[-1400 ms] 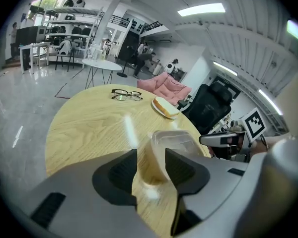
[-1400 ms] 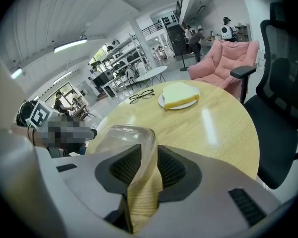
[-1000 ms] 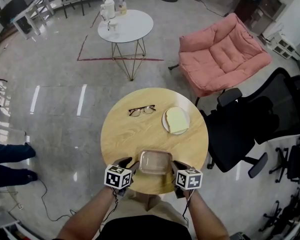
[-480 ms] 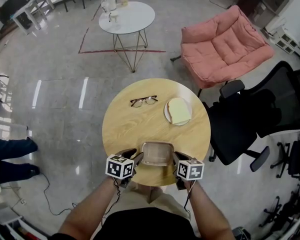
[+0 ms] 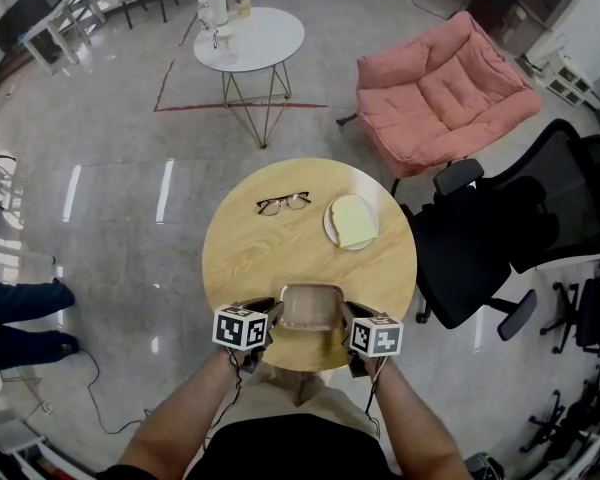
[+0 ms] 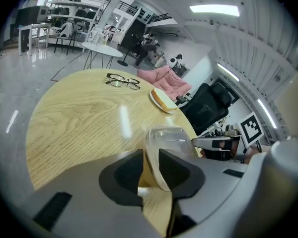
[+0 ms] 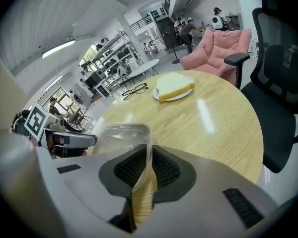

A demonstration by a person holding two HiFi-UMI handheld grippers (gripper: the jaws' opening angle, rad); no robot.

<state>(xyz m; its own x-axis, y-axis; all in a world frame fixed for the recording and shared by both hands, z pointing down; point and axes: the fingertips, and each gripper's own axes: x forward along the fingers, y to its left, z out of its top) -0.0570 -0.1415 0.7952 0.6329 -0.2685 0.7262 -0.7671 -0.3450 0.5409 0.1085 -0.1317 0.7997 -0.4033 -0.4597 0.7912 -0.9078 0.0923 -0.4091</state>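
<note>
Open office, round wooden table (image 5: 270, 258). Head view: clear plastic container (image 5: 311, 306) was at the near edge, long axis left-right, squarely between left gripper (image 5: 264, 318) and right gripper (image 5: 348, 320), neither nearer. Left gripper view: jaws clamped on its left wall. Right gripper view: jaws pinched its right rim. Glasses (image 5: 284, 203) and bread plate (image 5: 327, 228) lay well beyond.
</note>
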